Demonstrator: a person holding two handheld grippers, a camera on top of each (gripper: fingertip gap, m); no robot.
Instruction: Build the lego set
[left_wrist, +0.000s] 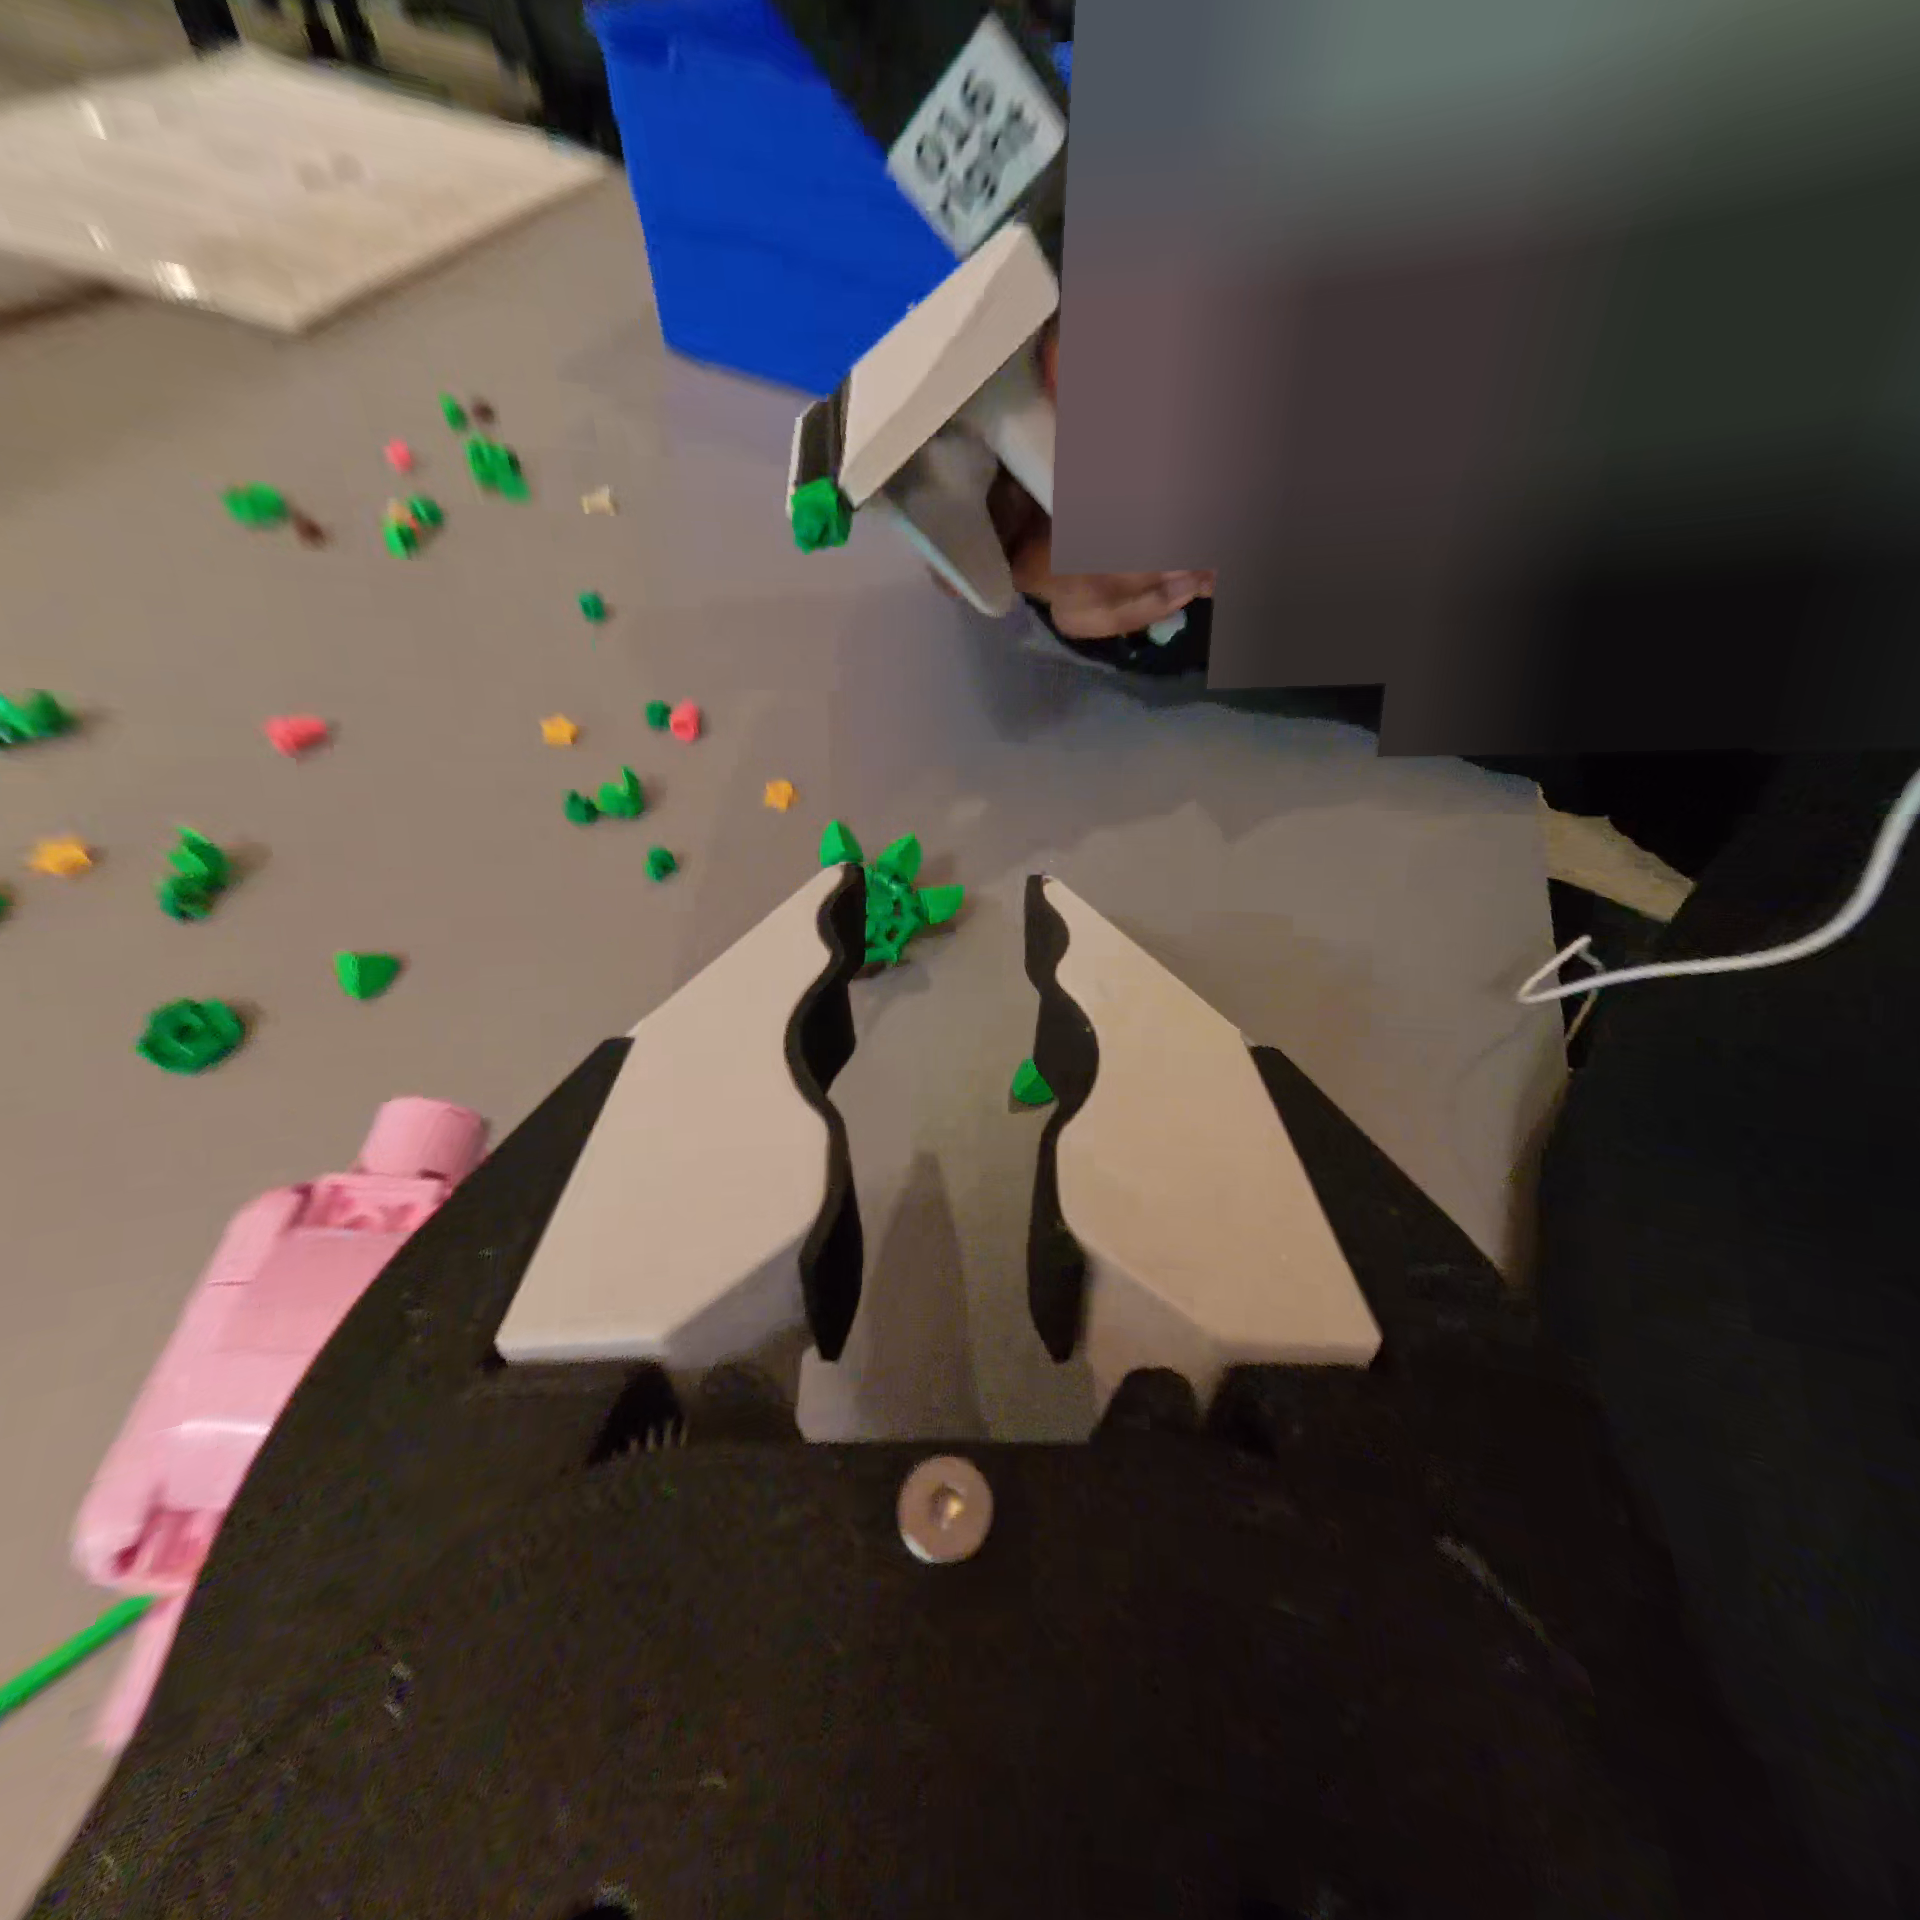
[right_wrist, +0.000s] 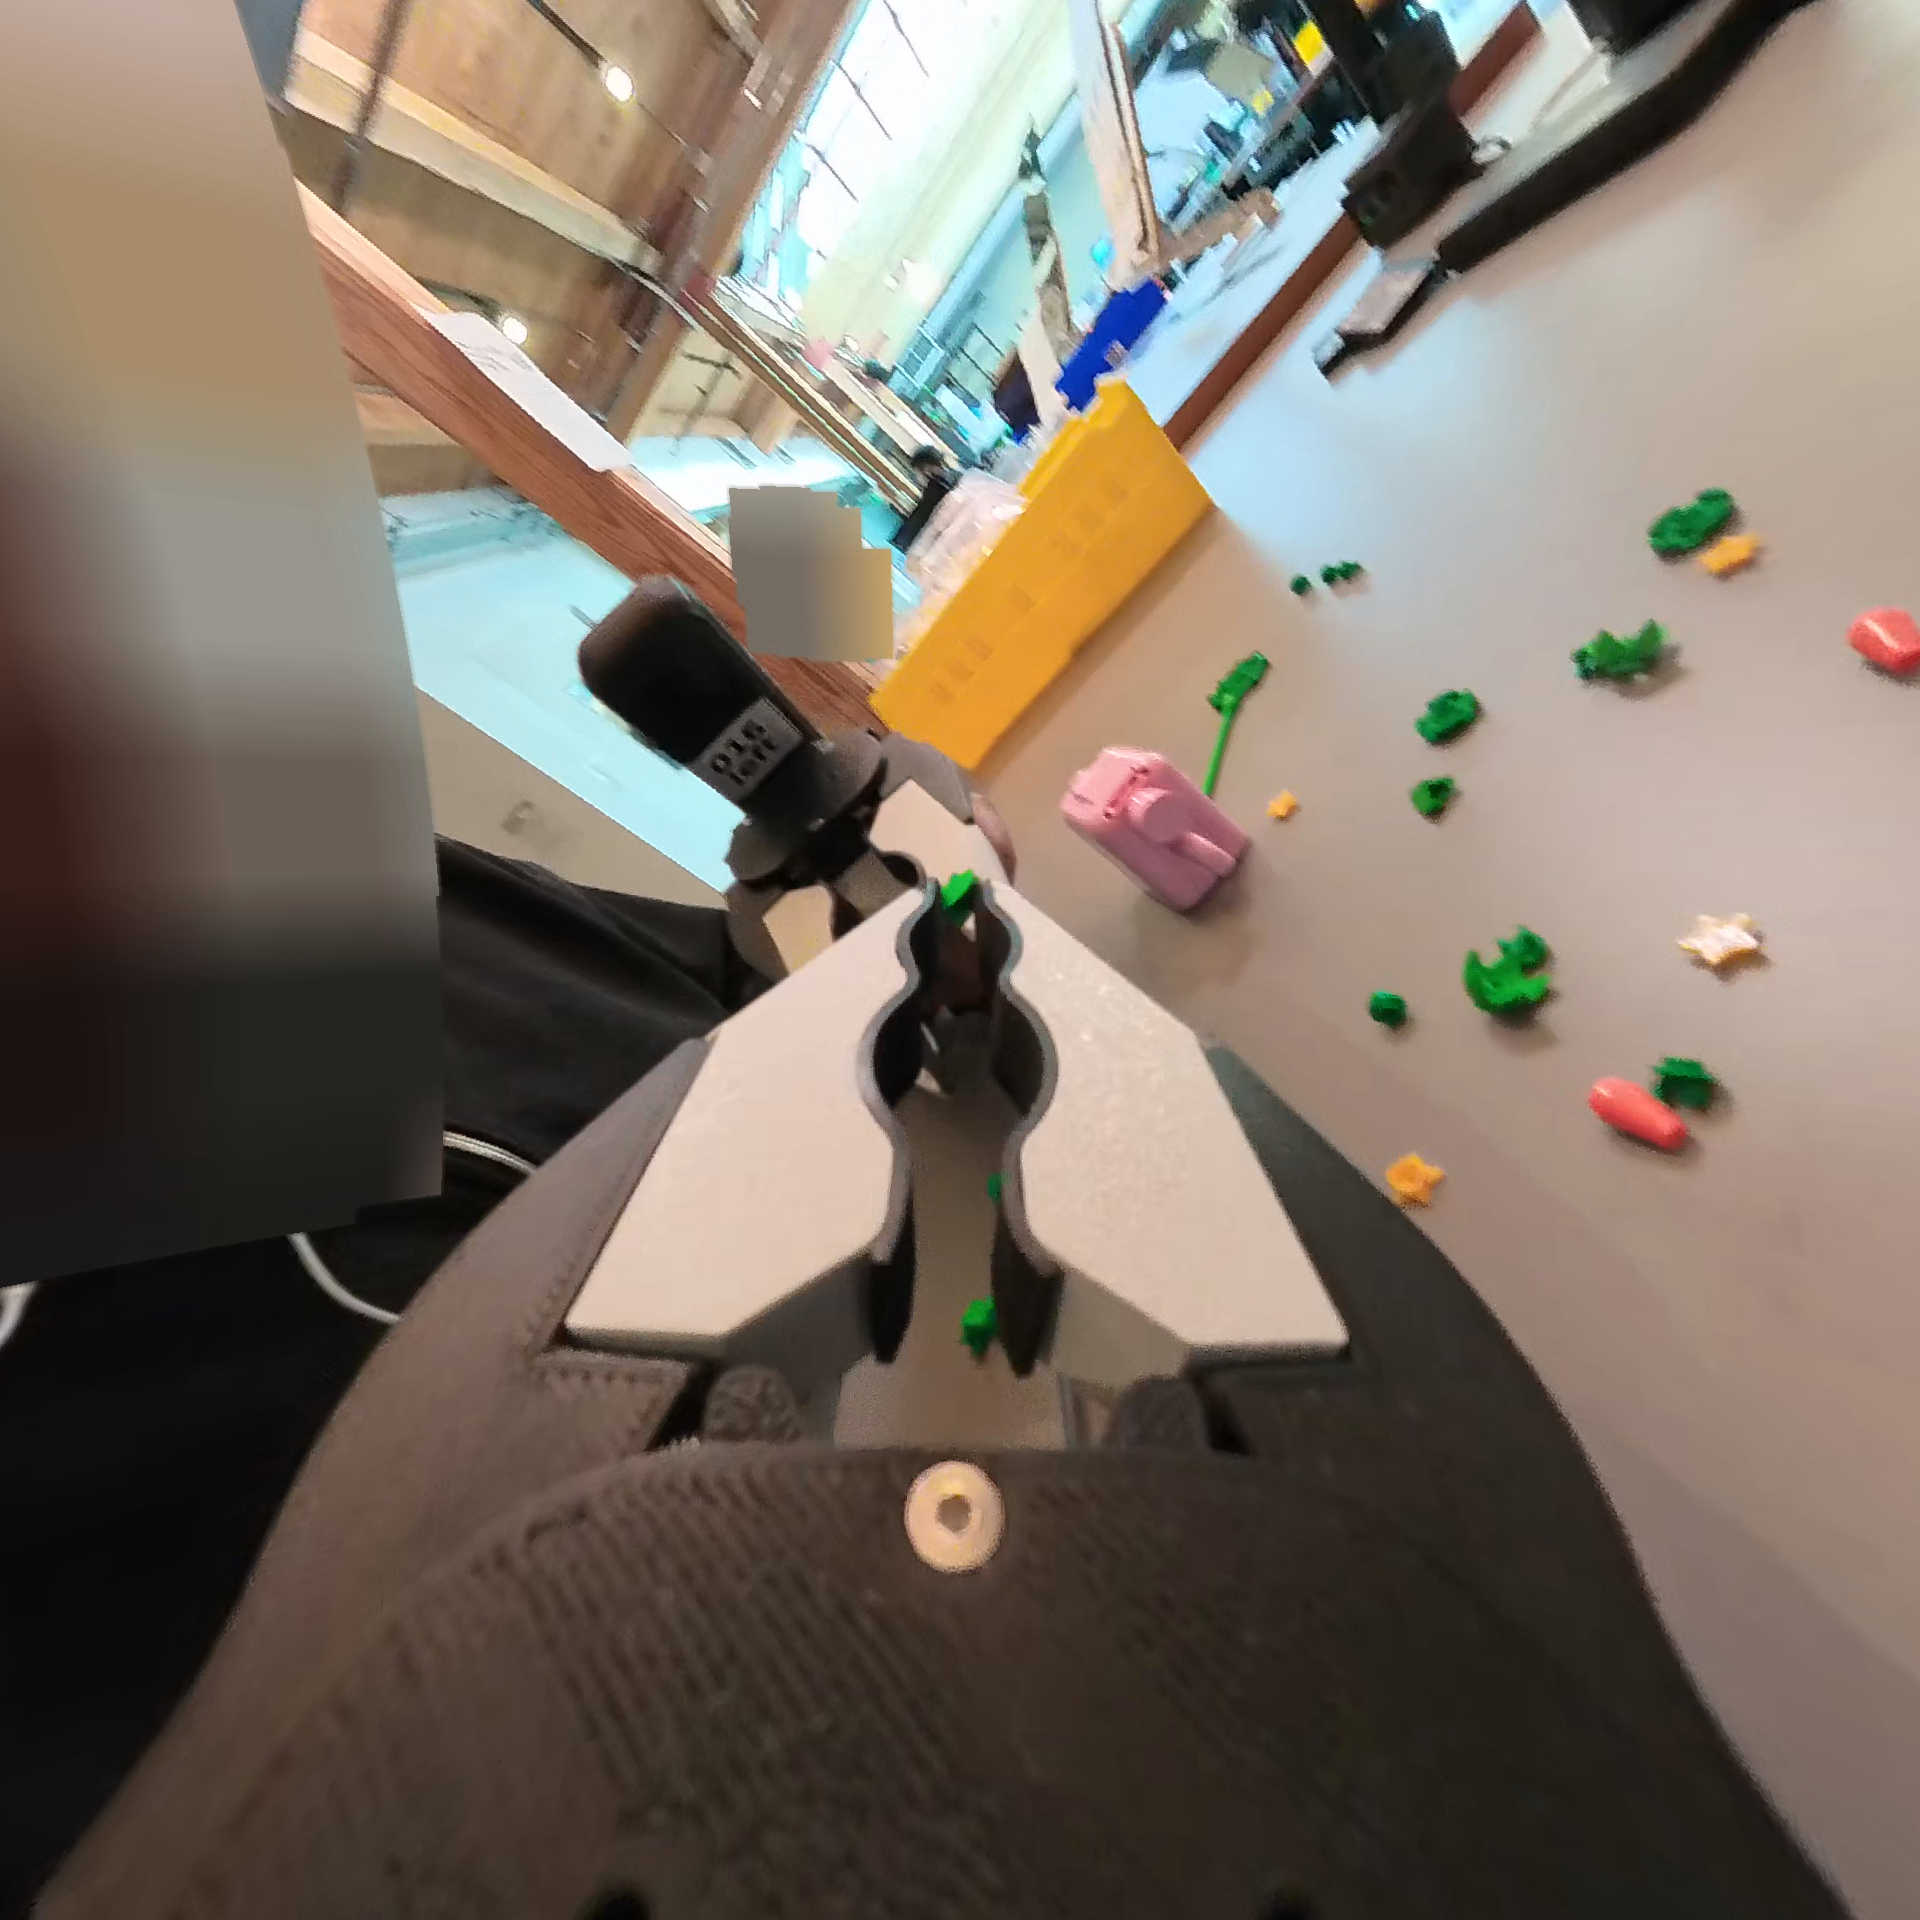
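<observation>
My left gripper (left_wrist: 945, 894) is open and low over the grey table (left_wrist: 520, 644). A green leafy Lego piece (left_wrist: 896, 906) lies on the table, touching the tip of its left finger. A small green piece (left_wrist: 1032, 1083) lies between the fingers. My right gripper (right_wrist: 956, 904) is shut on a small green Lego piece (right_wrist: 956, 891) and held in the air. It also shows in the left wrist view (left_wrist: 821, 488), raised beyond the left gripper with the green piece (left_wrist: 821, 517) at its tips. A pink Lego block (left_wrist: 281, 1351) lies left of my left gripper; it also shows in the right wrist view (right_wrist: 1153, 831).
Several loose green, red and orange Lego pieces (left_wrist: 416, 727) are scattered over the table. A green stem (right_wrist: 1231, 717) lies by the pink block. A blue bin (left_wrist: 769, 208) and a yellow bin (right_wrist: 1049, 582) stand at the far side. A white cable (left_wrist: 1714, 956) hangs at the near right edge. My hands' fingertips stand some 7 cm from each other. My left tips are roughly 11 cm from the pink Lego block (left_wrist: 281, 1351). Seen from the right wrist view (right_wrist: 1113, 776) as well.
</observation>
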